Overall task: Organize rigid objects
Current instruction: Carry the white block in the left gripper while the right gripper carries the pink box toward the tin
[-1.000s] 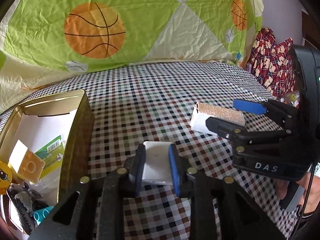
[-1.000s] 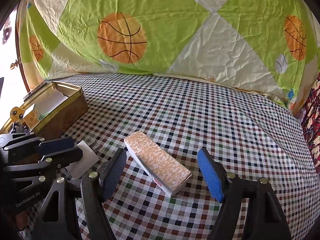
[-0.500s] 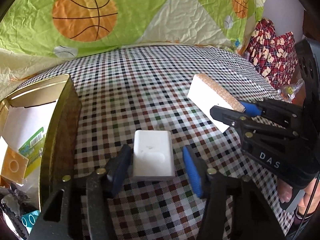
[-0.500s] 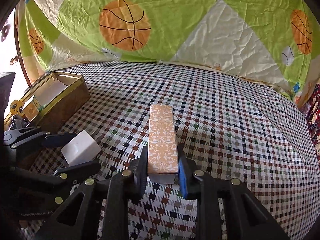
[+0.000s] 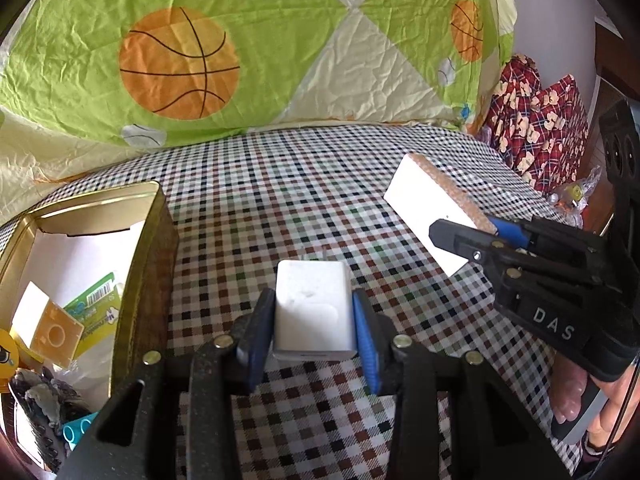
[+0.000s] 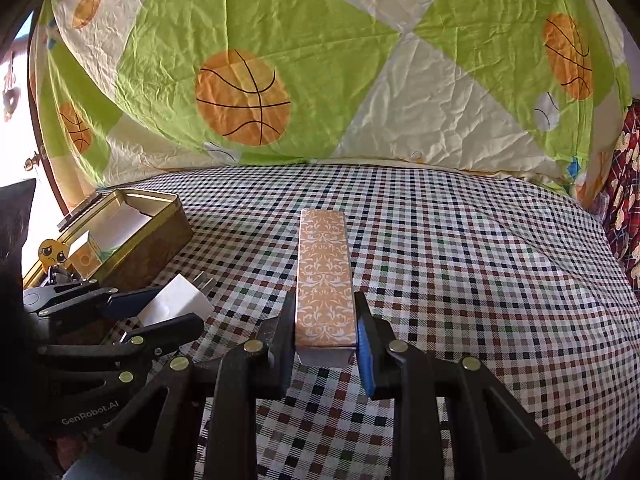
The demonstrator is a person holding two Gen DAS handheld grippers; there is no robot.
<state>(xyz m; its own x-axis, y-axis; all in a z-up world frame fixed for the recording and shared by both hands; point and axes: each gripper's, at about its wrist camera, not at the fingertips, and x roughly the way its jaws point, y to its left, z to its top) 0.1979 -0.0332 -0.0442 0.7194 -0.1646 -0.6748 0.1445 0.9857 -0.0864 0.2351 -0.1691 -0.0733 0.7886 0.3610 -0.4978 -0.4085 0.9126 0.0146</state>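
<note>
My left gripper (image 5: 312, 336) is shut on a white plug adapter (image 5: 312, 312) and holds it above the checked cloth; it also shows in the right wrist view (image 6: 176, 304), prongs pointing away. My right gripper (image 6: 324, 336) is shut on a long orange patterned box (image 6: 324, 276), lifted off the cloth and pointing away. In the left wrist view that box (image 5: 432, 216) shows its white side at right, in the right gripper (image 5: 476, 232). A gold tin (image 5: 156, 240) stands open at left.
The tin (image 6: 160, 236) holds a white sheet, a green packet (image 5: 96, 312) and a yellow block (image 5: 52, 332). A yellow emoji charm (image 6: 54, 252) sits at its near end. A basketball-print quilt (image 6: 320, 60) rises behind the bed. Red patterned fabric (image 5: 540, 120) lies at right.
My left gripper opened half a second ago and has closed on the adapter again and lifted it. My right gripper closed on the orange box, turned it lengthwise and raised it.
</note>
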